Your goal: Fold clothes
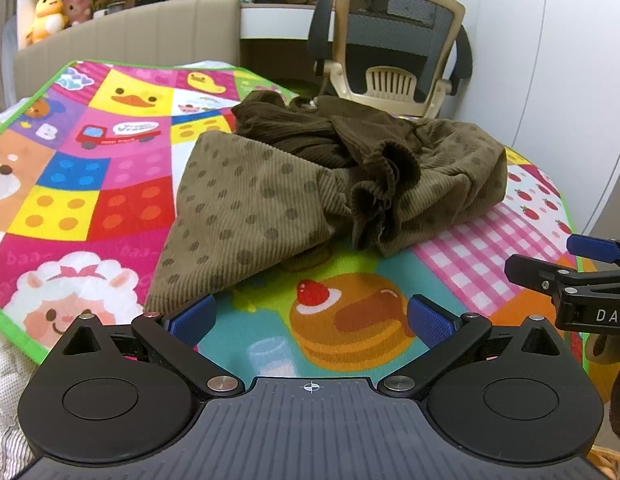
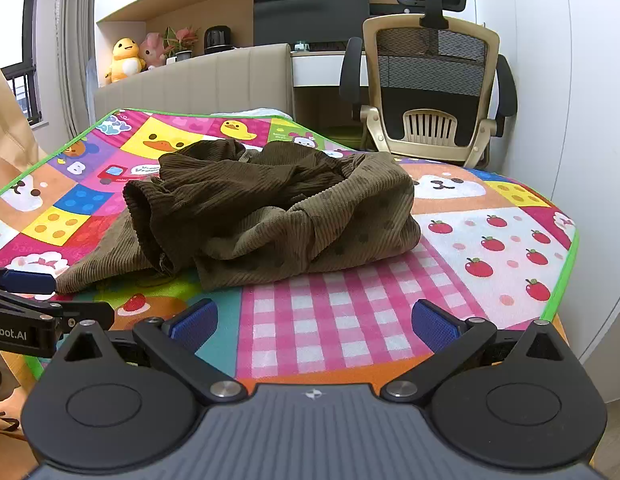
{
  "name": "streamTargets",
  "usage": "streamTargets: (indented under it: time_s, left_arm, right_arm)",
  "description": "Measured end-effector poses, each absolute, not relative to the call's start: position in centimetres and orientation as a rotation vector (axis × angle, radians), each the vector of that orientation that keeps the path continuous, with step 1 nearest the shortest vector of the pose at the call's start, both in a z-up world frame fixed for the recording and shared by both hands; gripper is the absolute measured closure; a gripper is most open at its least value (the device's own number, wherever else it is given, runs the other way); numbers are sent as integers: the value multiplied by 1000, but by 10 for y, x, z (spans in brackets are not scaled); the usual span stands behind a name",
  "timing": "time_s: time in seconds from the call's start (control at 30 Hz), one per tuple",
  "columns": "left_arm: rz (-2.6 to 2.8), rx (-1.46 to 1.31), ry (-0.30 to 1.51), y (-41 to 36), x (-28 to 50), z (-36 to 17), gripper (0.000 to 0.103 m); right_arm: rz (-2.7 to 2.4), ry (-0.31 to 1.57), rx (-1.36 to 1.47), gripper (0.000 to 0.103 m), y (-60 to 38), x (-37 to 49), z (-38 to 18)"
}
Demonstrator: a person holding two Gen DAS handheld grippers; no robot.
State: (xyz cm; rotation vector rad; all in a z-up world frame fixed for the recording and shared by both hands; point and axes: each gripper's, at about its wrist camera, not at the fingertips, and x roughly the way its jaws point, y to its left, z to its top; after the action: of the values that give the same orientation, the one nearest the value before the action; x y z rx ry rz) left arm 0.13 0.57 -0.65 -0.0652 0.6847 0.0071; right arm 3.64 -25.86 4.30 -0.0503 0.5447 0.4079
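Olive corduroy garment (image 1: 310,184), dotted, lay crumpled in a heap on colourful play mat (image 1: 89,184); centre of the left wrist frame, centre-left of the right wrist frame (image 2: 269,216). Darker ribbed inner side turned outward along the top; ruffled opening bunched at centre in the left view. One flat dotted panel spread toward lower left of that frame, its corner ending just beside the left fingertip pad (image 1: 191,316); contact not determinable.

Left gripper (image 1: 312,320): lower centre of its own frame, blue pads spread wide, nothing between them, held above a pancake print on the mat. Garment ahead of and above the pads in frame, mostly left of centre. Same gripper seen at lower left edge of the right wrist frame (image 2: 25,284), near the garment's low left hem.

Right gripper (image 2: 314,322): lower centre of its own frame, pads likewise spread wide and gripping nothing, over pink checked patch of the mat (image 2: 330,320). Garment heap further up the frame, apart from both pads, bare checked mat between. Same gripper visible at right edge of the left wrist frame (image 1: 590,256), to the right of the heap.

Background, upper part of both frames: beige upholstered headboard (image 2: 213,76); mesh office chair (image 2: 430,80) at upper right; yellow duck plush (image 2: 123,60) and pink plush (image 2: 151,54) on a ledge at upper left; dark monitor (image 2: 310,12) on white desk (image 2: 322,68).
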Motion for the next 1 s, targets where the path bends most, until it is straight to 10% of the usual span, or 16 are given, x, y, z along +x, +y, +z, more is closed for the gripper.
streamTargets:
  time_s: [1.0]
  left_arm:
    - [-11,-94,720,15,12,-5,0]
  right_arm:
    - [476,601,-41,0,-261,66,54]
